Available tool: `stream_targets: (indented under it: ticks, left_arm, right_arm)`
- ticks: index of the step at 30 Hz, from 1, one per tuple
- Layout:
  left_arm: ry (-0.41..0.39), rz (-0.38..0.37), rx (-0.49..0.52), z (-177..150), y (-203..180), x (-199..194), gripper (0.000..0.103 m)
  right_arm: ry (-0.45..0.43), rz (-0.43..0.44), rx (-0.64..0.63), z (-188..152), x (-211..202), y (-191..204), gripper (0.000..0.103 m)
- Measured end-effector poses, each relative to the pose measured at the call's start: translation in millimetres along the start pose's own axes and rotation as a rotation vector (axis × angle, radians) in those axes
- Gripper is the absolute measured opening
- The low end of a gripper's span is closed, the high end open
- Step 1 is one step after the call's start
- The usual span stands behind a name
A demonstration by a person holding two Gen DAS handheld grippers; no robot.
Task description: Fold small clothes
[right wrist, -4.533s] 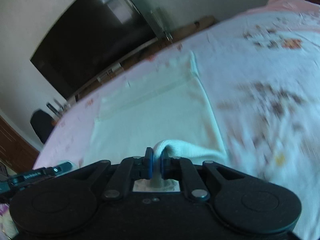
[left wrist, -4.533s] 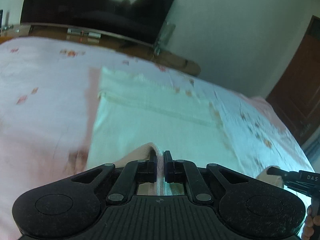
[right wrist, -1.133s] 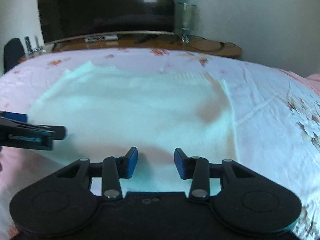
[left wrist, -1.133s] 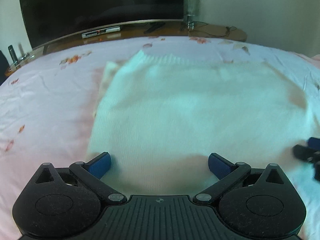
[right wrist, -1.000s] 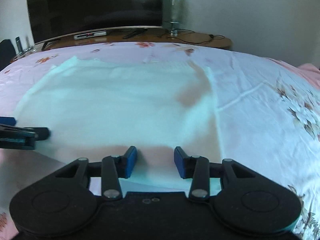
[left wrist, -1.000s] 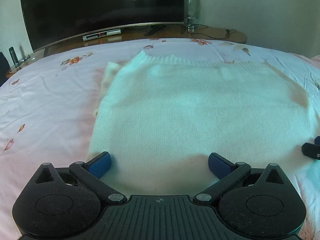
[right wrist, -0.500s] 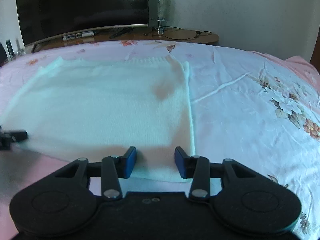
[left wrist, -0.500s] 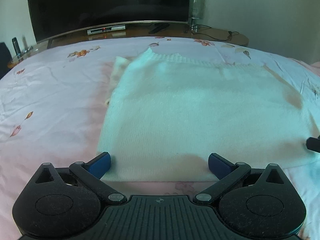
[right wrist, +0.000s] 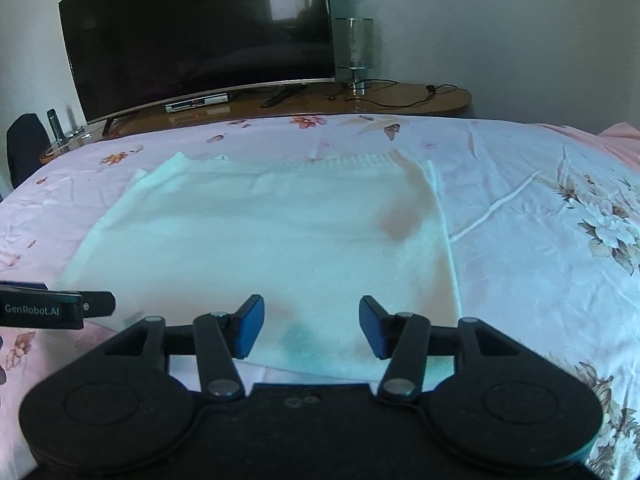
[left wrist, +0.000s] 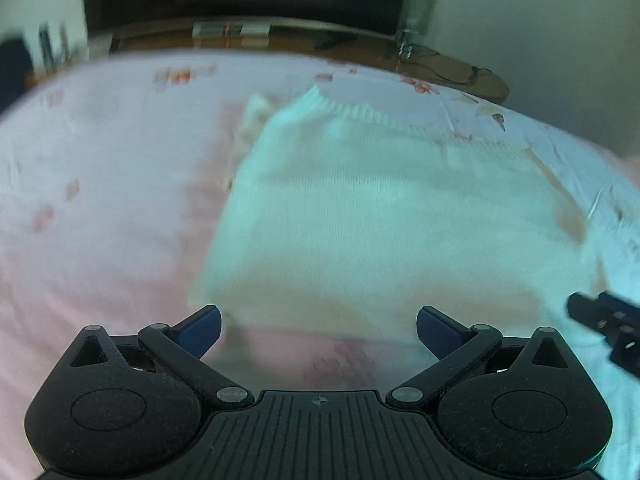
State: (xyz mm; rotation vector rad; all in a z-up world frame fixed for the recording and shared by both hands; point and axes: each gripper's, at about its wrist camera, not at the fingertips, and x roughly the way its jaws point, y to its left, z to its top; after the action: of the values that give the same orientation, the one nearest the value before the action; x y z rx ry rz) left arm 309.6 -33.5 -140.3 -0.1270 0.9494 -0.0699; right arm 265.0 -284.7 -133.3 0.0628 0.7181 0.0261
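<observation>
A white knit garment (left wrist: 384,220) lies folded flat on the pink floral bed sheet (left wrist: 100,200); it also shows in the right wrist view (right wrist: 272,236). My left gripper (left wrist: 319,326) is open and empty, just short of the garment's near edge at its left half. My right gripper (right wrist: 311,326) is open and empty over the garment's near edge at its right half. The right gripper's tip shows in the left wrist view (left wrist: 600,320), and the left gripper's tip shows in the right wrist view (right wrist: 56,308).
A dark television (right wrist: 200,36) stands on a wooden console (right wrist: 400,100) beyond the bed's far edge, with a glass lamp (right wrist: 356,52) beside it. The bed sheet (right wrist: 540,220) spreads wide to the right of the garment.
Both grippers went from shut on the garment's edges to open, leaving the garment folded flat. Since then both have pulled back toward its near edge, and the left view has swung slightly.
</observation>
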Motion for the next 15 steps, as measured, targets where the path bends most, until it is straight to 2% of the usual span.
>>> stream_targets:
  ticks: [2, 4, 8, 15]
  left_arm:
    - [0.041, -0.085, -0.124, -7.3, 14.3, 0.4, 0.103]
    - [0.041, -0.143, -0.223, -17.9, 25.3, 0.5, 0.103]
    - [-0.003, -0.213, -0.299, -29.7, 33.1, 3.2, 0.103]
    - [-0.085, -0.343, -0.513, -30.0, 51.3, 21.7, 0.102]
  right_arm:
    - [-0.001, 0.01, 0.007, -0.7, -1.3, 2.2, 0.052]
    - [-0.005, 0.018, 0.011, -0.6, -1.8, 4.9, 0.052]
    - [-0.016, 0.032, 0.006, 0.6, -0.3, 11.8, 0.052]
    - [-0.019, 0.052, 0.003, 4.4, 14.6, 19.8, 0.052]
